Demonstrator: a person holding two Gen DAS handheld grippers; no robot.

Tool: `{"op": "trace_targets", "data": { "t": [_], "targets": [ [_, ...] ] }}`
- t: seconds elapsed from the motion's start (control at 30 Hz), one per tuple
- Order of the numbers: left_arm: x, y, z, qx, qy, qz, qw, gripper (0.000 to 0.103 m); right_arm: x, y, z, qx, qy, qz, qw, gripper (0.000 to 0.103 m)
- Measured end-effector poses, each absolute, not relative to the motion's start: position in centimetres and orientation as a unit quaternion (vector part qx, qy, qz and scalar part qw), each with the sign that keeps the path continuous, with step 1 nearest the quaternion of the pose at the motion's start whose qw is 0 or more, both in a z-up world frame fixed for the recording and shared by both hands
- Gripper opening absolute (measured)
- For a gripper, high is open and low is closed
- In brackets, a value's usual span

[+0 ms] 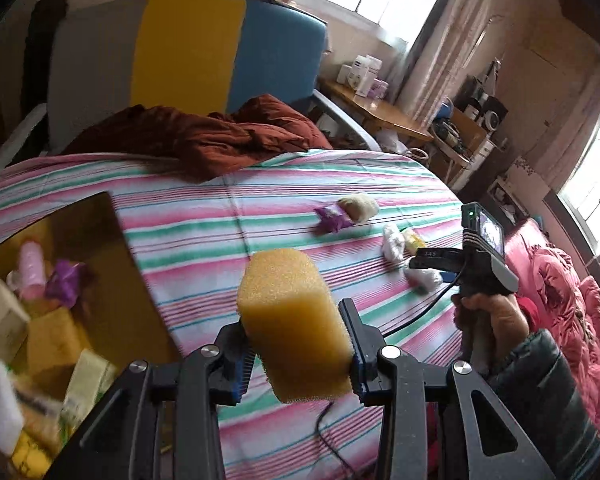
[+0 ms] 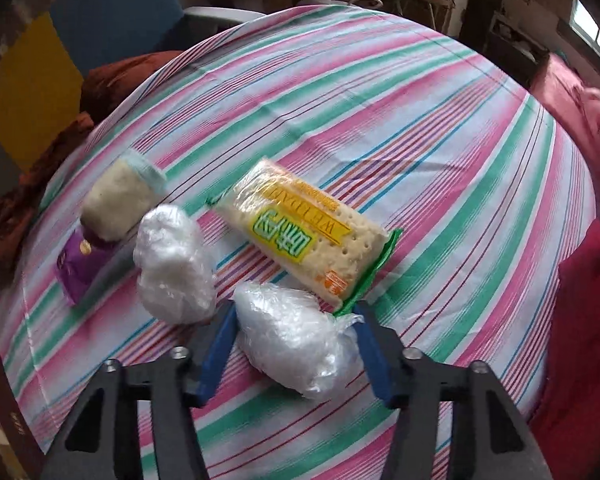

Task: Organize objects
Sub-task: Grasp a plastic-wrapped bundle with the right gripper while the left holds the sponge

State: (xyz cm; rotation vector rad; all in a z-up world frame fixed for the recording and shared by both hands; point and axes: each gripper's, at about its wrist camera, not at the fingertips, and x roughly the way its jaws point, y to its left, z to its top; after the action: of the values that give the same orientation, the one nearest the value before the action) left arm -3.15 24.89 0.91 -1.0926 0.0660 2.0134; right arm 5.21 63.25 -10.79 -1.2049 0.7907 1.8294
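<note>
My left gripper (image 1: 298, 354) clamps a yellow foam sponge block (image 1: 294, 326); my right gripper (image 2: 296, 350), spread around a crinkly white plastic-wrapped bundle (image 2: 296, 344), may slip closing.

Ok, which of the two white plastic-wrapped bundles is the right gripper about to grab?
The nearer bundle, lying between the open fingers of the right gripper, beside the cracker packet's green end. The other bundle sits farther left, outside the fingers.

The cracker packet (image 2: 306, 240) bears yellow-banner lettering reading roughly "WELLDAY", upside down, plus green Chinese characters.
</note>
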Motion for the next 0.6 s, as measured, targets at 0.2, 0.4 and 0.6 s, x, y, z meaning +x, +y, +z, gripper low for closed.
{"op": "trace_targets", "data": {
  "t": [0.2,0.4,0.6],
  "targets": [
    [-3.3,20.6,0.5,-0.427,0.020,0.825,0.370,0.039,4.6,61.9,-10.1,-0.477,0.293,0.739,0.374,0.039],
    [-3.7,16.8,0.0,-0.410,0.017,0.856,0.316,0.039,3.3,59.7,-10.6,-0.502,0.258,0.761,0.319,0.039],
    [-3.2,14.9,0.1,-0.374,0.039,0.885,0.273,0.039,2.5,58.9,-10.5,-0.510,0.240,0.767,0.307,0.039]
  ]
}}
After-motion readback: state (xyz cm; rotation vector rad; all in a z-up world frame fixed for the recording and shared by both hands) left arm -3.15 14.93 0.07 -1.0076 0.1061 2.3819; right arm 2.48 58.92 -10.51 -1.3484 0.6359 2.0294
